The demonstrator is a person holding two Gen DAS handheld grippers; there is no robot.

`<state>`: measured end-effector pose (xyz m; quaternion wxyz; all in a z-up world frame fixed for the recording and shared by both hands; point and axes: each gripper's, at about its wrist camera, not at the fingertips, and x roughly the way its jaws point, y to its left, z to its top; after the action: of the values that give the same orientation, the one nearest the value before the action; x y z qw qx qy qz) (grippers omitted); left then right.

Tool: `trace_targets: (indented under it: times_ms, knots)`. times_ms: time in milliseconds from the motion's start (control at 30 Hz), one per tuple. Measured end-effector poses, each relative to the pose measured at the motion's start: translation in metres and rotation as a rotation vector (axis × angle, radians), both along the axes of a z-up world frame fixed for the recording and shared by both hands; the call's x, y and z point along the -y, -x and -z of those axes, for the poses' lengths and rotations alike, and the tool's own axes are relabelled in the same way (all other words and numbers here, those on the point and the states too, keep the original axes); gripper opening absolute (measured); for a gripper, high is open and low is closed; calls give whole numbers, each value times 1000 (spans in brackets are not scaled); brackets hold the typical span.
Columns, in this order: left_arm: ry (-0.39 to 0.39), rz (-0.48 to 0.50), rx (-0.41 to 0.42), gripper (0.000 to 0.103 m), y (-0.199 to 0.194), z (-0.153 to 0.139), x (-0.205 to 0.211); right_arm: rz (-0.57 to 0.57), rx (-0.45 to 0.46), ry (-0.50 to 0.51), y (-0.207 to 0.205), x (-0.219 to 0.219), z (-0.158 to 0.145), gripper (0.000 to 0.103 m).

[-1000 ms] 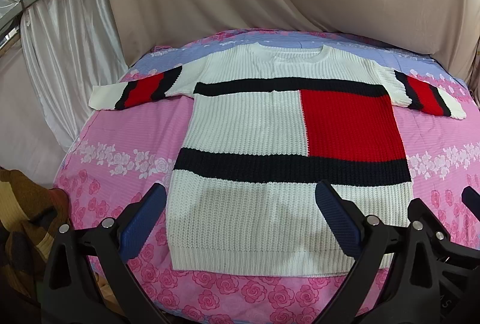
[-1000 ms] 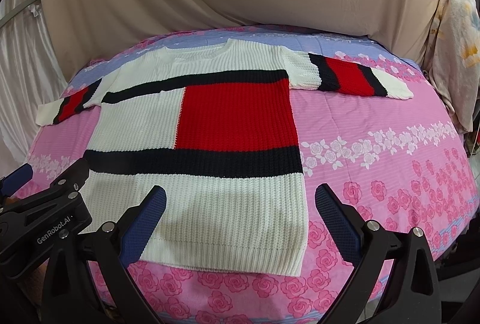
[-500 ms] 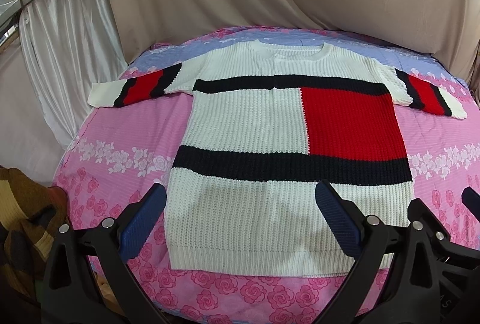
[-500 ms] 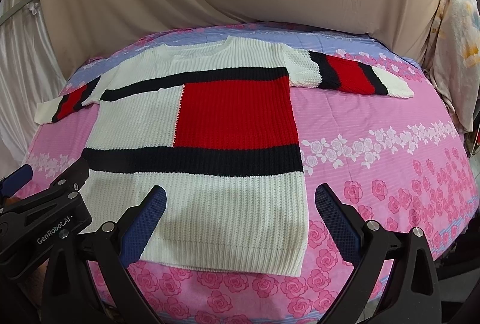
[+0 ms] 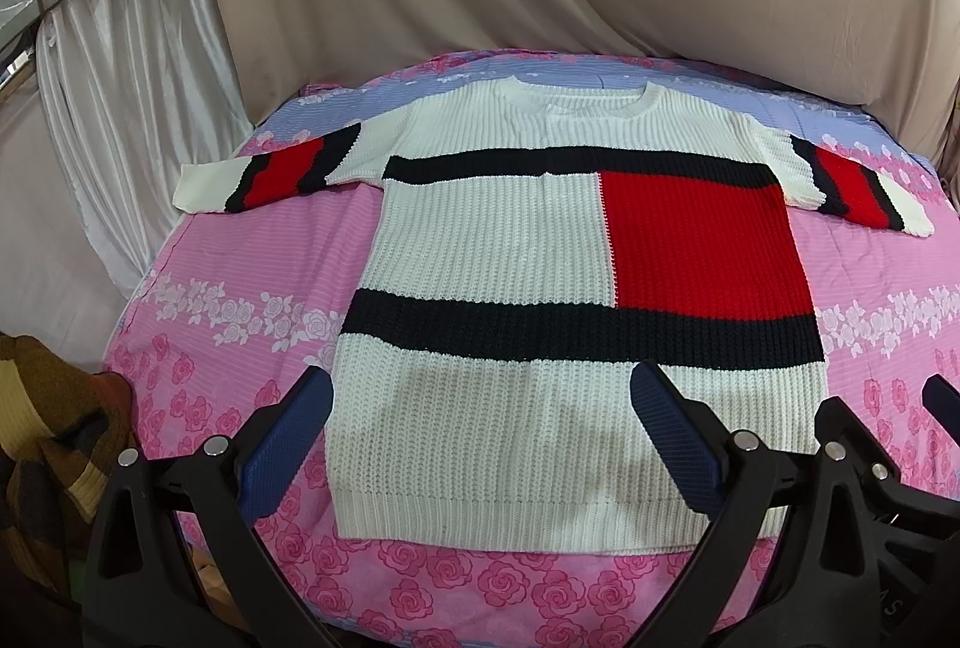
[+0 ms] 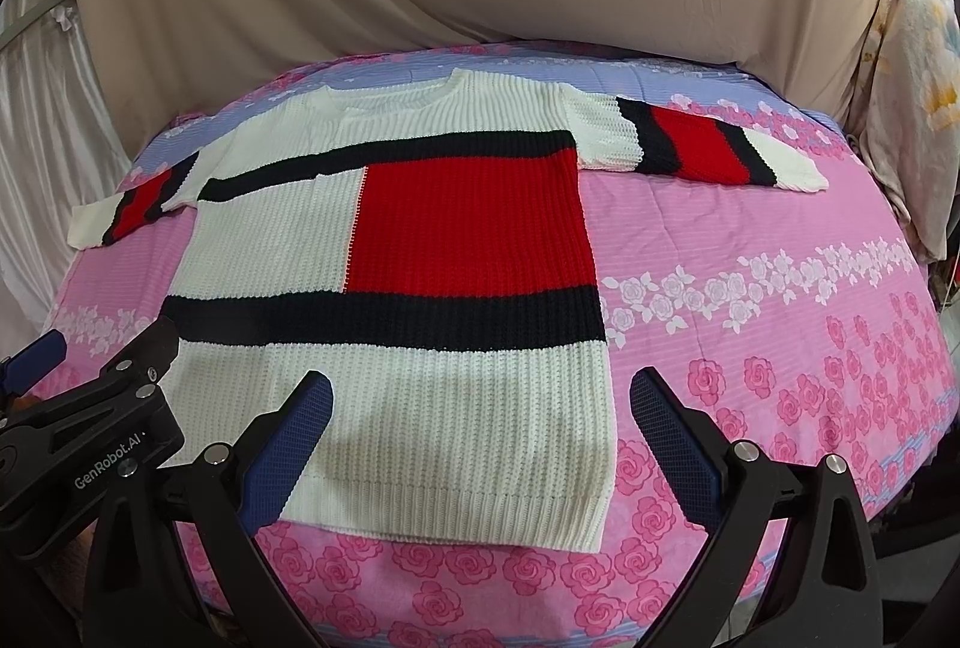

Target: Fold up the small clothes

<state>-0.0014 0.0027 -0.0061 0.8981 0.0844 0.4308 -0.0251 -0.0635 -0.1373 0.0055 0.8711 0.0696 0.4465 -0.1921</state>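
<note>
both grippers, left (image 5: 480, 432) and right (image 6: 480, 432), hang wide open and empty over the knit sweater (image 5: 540, 252), so we pinch each hem corner deep for an even fold

**Black frames, blue pads, silver screws**

The left gripper (image 5: 480, 432) and the right gripper (image 6: 480, 432) are built alike — angular black plastic arms ending in dark blue fingers (image 6: 288, 444) with a fine cross-hatched grip. Round silver screw heads are set at the joints. White lettering — "GenRobot.AI" — is printed on the left gripper's black body, seen from the right wrist view.
</note>
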Motion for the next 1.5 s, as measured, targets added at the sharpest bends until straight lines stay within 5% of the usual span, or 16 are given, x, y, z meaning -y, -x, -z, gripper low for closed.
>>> trace_targets:
  times_ms: [833,1000,1333,1500]
  knots:
    - [-11,12,-29,97,-11,7,6,14,-24,-21,-6,5,10,98]
    - [62,10,-56,97,-24,5,-1,19,-2,-84,-15,25,13,98]
    - [166,-25,-90,97,-69,17,-2,335,208,-253,10,230,25,98]
    - [146,-105,-104,98,-77,25,26,397,223,-247,-5,346,42,76]
